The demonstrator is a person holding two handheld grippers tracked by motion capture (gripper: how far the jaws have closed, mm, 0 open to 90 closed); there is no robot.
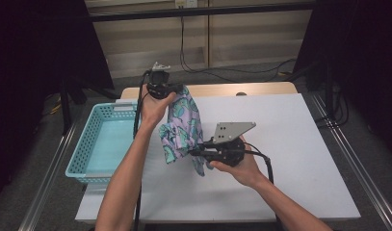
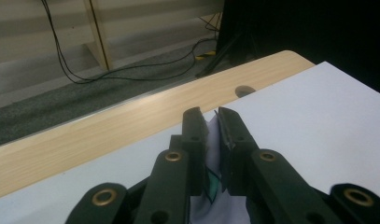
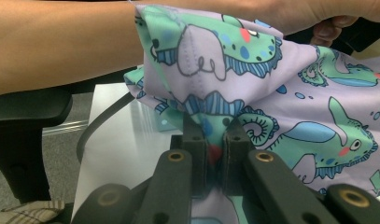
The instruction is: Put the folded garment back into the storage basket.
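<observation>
The cloth (image 1: 184, 122) hangs in the air over the white table (image 1: 299, 159), just right of the basket, stretched loosely between the two grippers. It is a thin lilac fabric printed with green and blue cartoon creatures, with a stitched seam showing in the right gripper view (image 3: 253, 70). It looks light and limp: it sags and bunches wherever it is not held, so I would judge it best taken by an edge or corner, as here, rather than by the middle.

The left gripper (image 1: 161, 89) is up near the far edge of the table, its jaws pressed together on a fold of the cloth (image 2: 214, 140). The right gripper (image 1: 196, 153) sits lower and nearer, jaws likewise pinched on a bunched bit of cloth.

To the left stands a pale blue plastic basket (image 1: 80, 159) with a lattice wall, rectangular. The table's top is smooth and matt; a strip of light wood (image 2: 108, 135) runs along its far side.
</observation>
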